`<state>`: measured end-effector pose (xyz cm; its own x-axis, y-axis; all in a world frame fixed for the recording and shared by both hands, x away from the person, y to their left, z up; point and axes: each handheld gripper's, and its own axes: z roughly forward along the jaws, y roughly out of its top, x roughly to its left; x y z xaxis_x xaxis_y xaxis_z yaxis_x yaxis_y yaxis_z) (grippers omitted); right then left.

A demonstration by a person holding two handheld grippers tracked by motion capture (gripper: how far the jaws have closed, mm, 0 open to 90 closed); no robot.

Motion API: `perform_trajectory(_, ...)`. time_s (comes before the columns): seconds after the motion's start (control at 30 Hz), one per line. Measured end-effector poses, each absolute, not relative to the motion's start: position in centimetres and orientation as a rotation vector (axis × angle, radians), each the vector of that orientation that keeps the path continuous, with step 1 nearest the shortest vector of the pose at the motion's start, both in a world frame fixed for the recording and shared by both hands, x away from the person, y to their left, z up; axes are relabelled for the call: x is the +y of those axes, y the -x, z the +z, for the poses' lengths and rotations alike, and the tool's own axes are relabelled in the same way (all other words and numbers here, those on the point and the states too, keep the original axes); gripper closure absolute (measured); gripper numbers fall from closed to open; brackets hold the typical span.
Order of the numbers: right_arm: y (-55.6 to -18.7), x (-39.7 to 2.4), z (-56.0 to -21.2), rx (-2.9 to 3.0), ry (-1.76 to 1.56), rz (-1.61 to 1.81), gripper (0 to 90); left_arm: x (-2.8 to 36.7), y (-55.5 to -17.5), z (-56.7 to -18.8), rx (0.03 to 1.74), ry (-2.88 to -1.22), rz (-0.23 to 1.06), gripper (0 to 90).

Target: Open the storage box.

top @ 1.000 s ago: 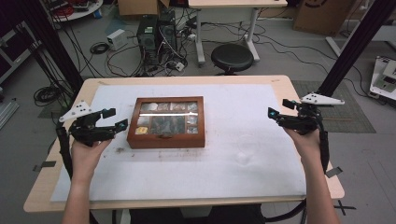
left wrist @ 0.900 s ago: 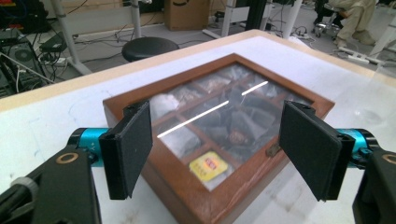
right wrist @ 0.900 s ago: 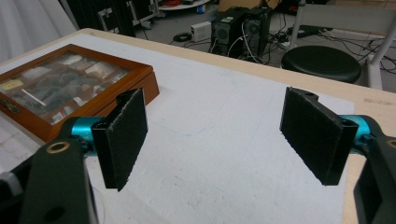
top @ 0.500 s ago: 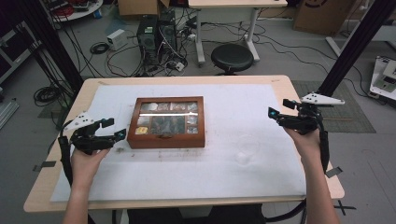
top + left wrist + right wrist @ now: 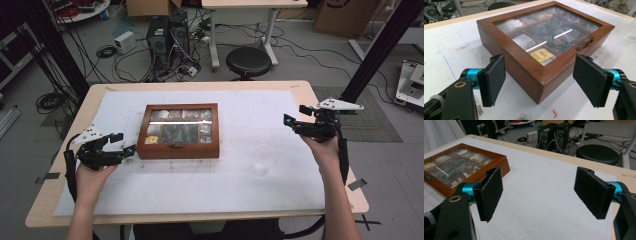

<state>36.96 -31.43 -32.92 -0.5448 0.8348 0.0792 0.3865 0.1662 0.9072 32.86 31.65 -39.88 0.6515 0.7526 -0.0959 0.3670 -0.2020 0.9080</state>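
The table is covered by a white sheet, and the wooden box stands on it, a little left of the middle, with its lid closed. The lid has a glass window, and through it one sees compartments with tea bags, among them a yellow sachet. On the front edge of the lid there is a small metal handle.

The left gripper is just beside the near left corner of the box, not touching it; its jaws are spread wide, with the corner between them in the left gripper view. The right gripper hangs well apart from the box at the right side of the table, its jaws also spread wide and holding nothing.

I judge the box stiff and rather heavy for its size, with smooth varnished wood that can slip between flat pads. The glass is fragile, so it should not be pressed. The best hold is on the wooden frame or side walls; for opening the lid, the metal handle or the front edge seems the right place.
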Motion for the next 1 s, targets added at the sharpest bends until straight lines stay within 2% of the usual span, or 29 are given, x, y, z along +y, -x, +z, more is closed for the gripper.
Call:
perform_trajectory(0.23, -37.2, -31.3, -33.0, 2.012, -1.151, 1.352, 23.8, 31.6, -32.9, -40.4, 0.897, -1.835, 0.449, 26.1)
perform_trajectory(0.63, -37.1, -31.4, -33.0, 2.009, -1.152, 1.352, 23.8, 30.1, -33.9, -42.1, 0.921, -1.966, 0.358, 27.0)
perform_trajectory(1.0, -37.1, -31.4, -33.1, 2.007, -1.161, 1.352, 23.8, 29.2, -34.3, -42.5, 0.940, -2.028, 0.372, 39.7)
